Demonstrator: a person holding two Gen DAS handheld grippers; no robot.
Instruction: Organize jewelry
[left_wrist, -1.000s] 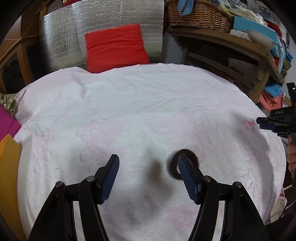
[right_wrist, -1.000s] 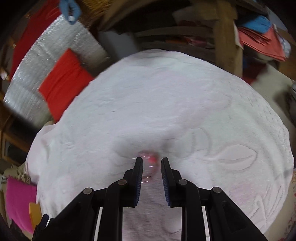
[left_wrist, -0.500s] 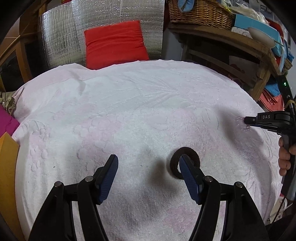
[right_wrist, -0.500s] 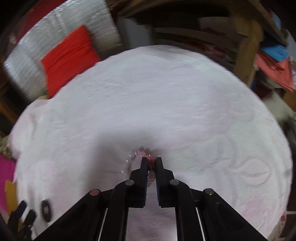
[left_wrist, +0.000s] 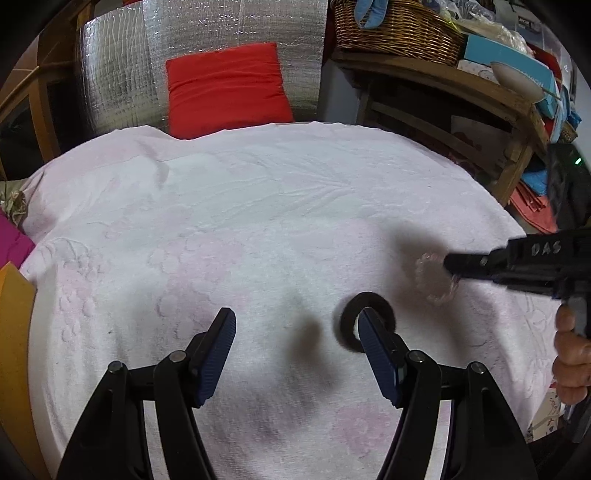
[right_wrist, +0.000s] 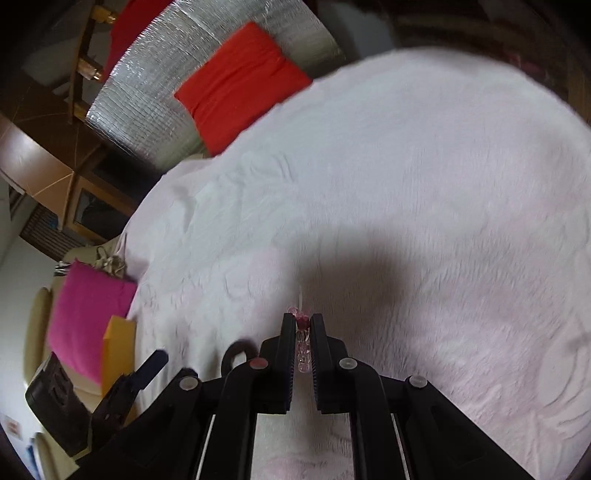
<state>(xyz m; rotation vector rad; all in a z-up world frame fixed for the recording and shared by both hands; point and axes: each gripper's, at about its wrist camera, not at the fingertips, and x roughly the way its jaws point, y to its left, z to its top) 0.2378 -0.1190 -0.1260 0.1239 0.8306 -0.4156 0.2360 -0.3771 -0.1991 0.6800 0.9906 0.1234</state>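
- Right claw (right_wrist: 303, 325) is clenched on my pink bead bracelet (right_wrist: 302, 343); the beads are pinched between its two dark pads, with a few poking out past the tips.
- From the left wrist view I see that same bracelet (left_wrist: 436, 275) hanging as a loop from the tip of the right claw (left_wrist: 448, 264), lifted above the white towel (left_wrist: 258, 221) that covers the worktop, with its shadow on the cloth beside it.
- My hand (left_wrist: 572, 354) grips the right claw's handle at the right edge of that view.
- Left claw (left_wrist: 295, 325) is released, jaws wide apart, nothing between them, hovering low over the towel.
- One black ring (left_wrist: 365, 321) lies flat on the towel, just behind the left claw's right-hand finger, which covers part of it; it sits near the hanging bracelet but apart from it.
- Beyond the towel's far edge, I see a red cushion (left_wrist: 225, 88) leaning on silver foil sheeting (left_wrist: 129, 74).
- A wicker basket (left_wrist: 399, 29) sits on a wooden shelf (left_wrist: 443, 77) to the right.
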